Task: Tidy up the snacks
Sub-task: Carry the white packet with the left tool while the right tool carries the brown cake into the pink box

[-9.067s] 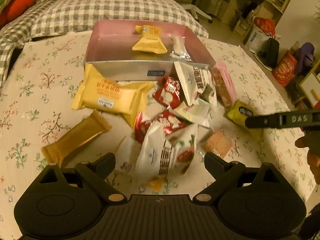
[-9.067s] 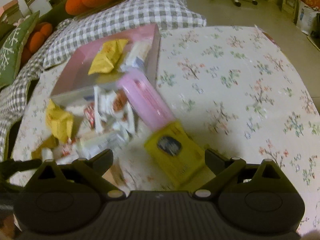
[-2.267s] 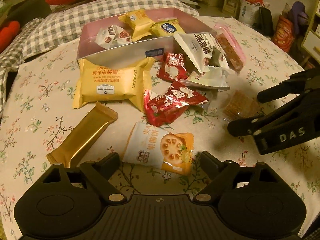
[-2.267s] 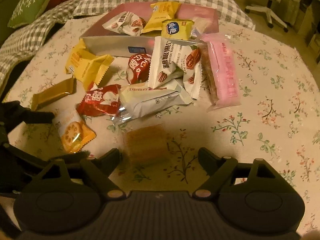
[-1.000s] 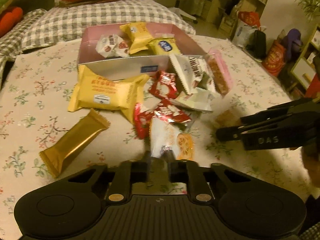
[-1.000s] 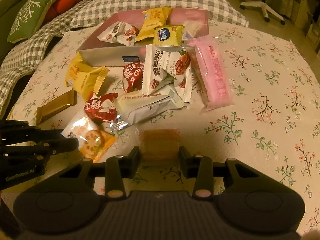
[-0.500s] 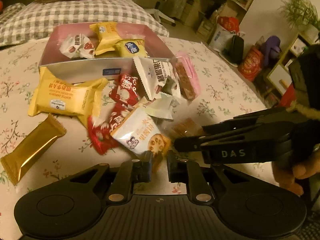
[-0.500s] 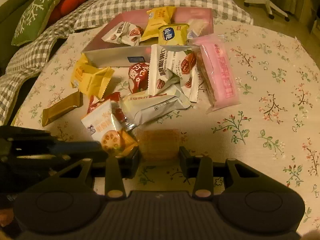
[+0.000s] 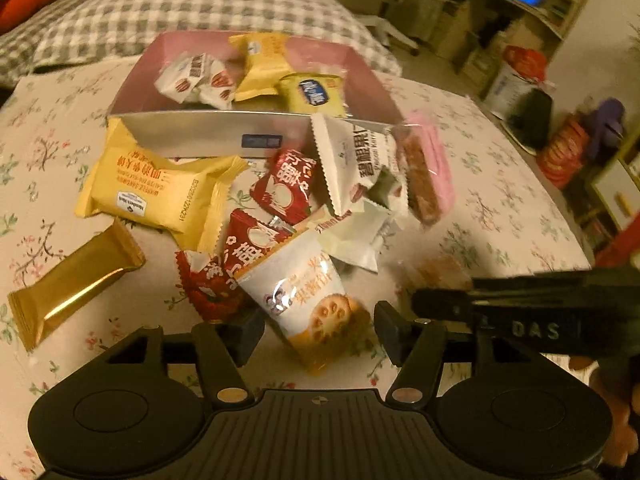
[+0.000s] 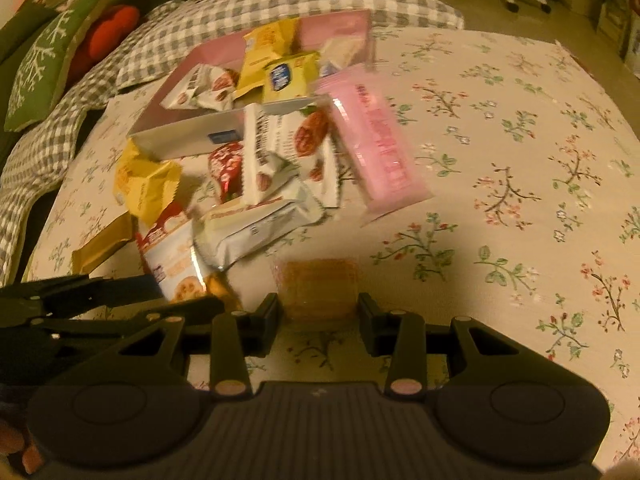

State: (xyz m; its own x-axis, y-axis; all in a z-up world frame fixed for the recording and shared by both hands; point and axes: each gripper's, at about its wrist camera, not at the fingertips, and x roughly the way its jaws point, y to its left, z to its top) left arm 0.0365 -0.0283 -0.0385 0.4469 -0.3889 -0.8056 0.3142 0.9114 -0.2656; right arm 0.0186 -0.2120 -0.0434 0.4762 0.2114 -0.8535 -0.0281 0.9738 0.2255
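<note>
A pink box (image 9: 172,136) (image 10: 188,138) at the far side holds several snack packets. More packets lie in a pile in front of it. My left gripper (image 9: 318,330) has its jaws parted, and a white and orange cracker packet (image 9: 308,292) stands between them, also seen in the right wrist view (image 10: 176,264). My right gripper (image 10: 320,318) is shut on a small clear packet with an orange-brown cracker (image 10: 318,286), which shows blurred in the left wrist view (image 9: 438,274).
A gold bar (image 9: 72,280), a yellow cake packet (image 9: 156,196), red packets (image 9: 280,188), white nut packets (image 9: 356,164) and a pink packet (image 10: 376,148) lie on the floral cloth (image 10: 520,160). Checked cushions (image 9: 160,12) lie behind.
My left gripper's jaws have opened from their shut grip on the white and orange cracker packet. My right gripper stays shut on the orange-brown cracker packet.
</note>
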